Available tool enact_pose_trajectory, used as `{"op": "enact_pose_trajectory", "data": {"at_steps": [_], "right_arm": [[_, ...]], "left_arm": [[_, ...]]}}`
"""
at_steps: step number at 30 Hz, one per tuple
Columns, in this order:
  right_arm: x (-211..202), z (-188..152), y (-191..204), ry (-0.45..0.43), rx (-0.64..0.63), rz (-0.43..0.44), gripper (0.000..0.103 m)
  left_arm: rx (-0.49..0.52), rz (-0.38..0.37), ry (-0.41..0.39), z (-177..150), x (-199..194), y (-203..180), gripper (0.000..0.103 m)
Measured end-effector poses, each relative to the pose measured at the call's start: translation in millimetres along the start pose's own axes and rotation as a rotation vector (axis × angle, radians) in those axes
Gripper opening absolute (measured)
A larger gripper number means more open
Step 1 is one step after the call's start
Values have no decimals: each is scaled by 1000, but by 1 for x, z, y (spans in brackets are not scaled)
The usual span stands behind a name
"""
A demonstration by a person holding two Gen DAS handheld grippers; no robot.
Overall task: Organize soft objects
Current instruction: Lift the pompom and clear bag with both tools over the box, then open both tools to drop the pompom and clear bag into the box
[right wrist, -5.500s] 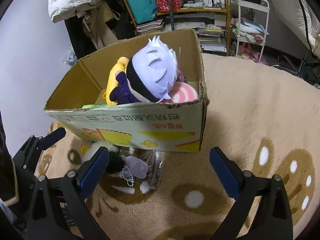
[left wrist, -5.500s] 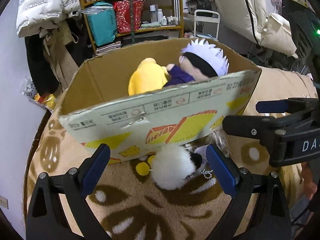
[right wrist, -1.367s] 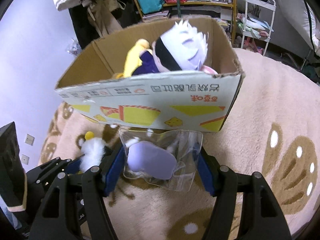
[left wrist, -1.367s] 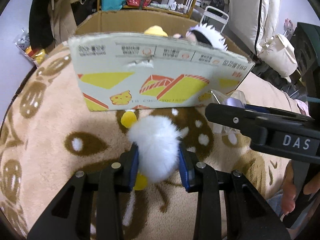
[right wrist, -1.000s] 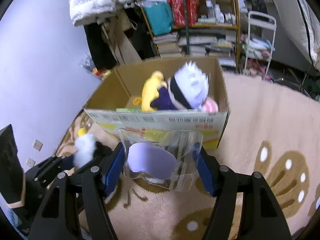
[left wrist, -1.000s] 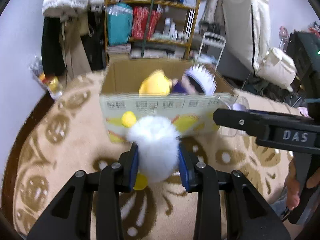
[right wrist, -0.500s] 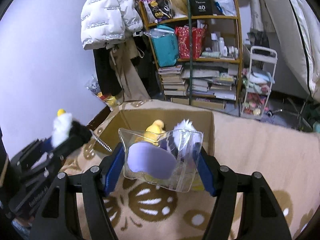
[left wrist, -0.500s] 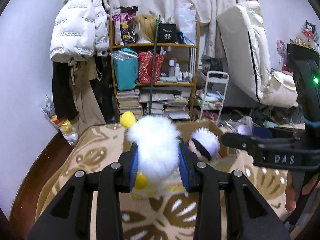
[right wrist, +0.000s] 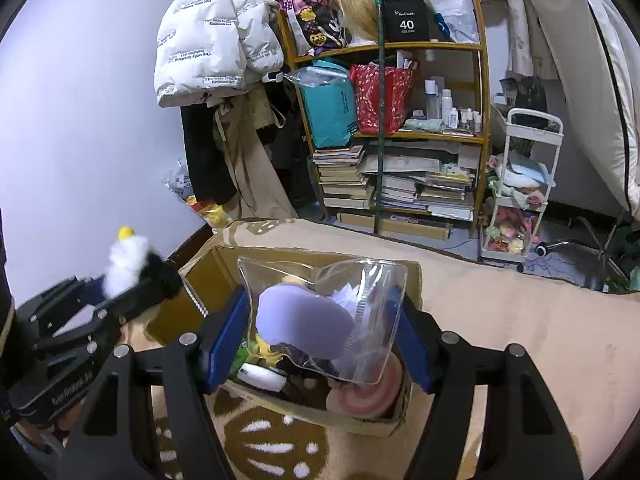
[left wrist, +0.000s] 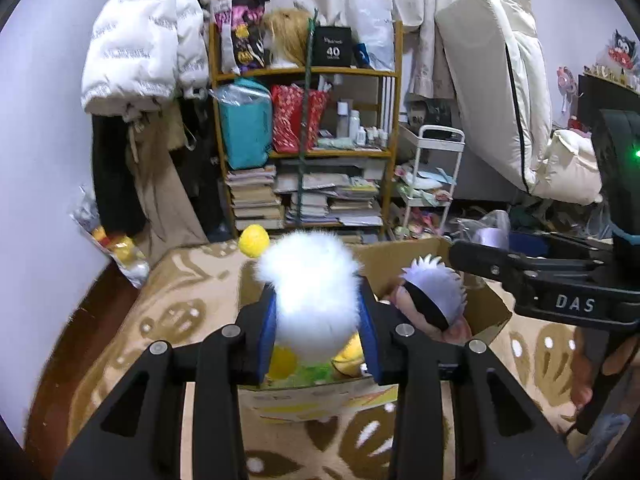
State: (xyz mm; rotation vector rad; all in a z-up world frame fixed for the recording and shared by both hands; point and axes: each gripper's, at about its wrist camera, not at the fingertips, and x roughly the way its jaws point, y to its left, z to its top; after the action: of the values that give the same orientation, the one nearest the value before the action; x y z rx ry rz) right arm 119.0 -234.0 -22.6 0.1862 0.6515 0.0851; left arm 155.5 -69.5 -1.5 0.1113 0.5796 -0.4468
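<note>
My left gripper (left wrist: 318, 320) is shut on a white fluffy plush (left wrist: 310, 284) with yellow pom-poms and holds it above the open cardboard box (left wrist: 486, 304). It also shows in the right wrist view (right wrist: 128, 264). My right gripper (right wrist: 320, 320) is shut on a clear plastic pouch (right wrist: 324, 312) with a purple item inside, held over the box (right wrist: 216, 272). The box holds a white-haired doll (left wrist: 434, 292), a yellow plush (left wrist: 350, 354) and a pink striped item (right wrist: 368, 394).
The box stands on a beige patterned rug (right wrist: 520, 340). Behind it are a cluttered wooden shelf (right wrist: 400, 128) with books, a white trolley (right wrist: 520, 188), hanging coats (right wrist: 208, 40) and an upright mattress (left wrist: 492, 80).
Both grippers have risen from the rug in front of the box to above its opening, each carrying its object. The view now looks down into the box.
</note>
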Motion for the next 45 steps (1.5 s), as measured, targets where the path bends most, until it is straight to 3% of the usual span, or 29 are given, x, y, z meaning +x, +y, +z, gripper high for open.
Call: {"op": "enact_pose_trajectory", "data": {"at_steps": [6, 11, 17, 26, 33, 45], "right_arm": [[20, -8, -1, 41, 11, 8, 76], [29, -12, -6, 67, 23, 4, 77], [25, -14, -10, 66, 38, 1, 85], [-13, -11, -4, 18, 18, -26, 102], [-57, -14, 6, -14, -10, -33, 103], [-133, -24, 20, -101, -67, -62, 103]], "left_arm": [[-5, -1, 35, -11, 20, -1, 37], [-10, 16, 37, -18, 24, -1, 54], [-17, 39, 46, -19, 18, 2, 59], [-45, 131, 29, -23, -20, 14, 81], [-38, 176, 3, -24, -61, 16, 94], [-21, 198, -21, -30, -128, 5, 97]]}}
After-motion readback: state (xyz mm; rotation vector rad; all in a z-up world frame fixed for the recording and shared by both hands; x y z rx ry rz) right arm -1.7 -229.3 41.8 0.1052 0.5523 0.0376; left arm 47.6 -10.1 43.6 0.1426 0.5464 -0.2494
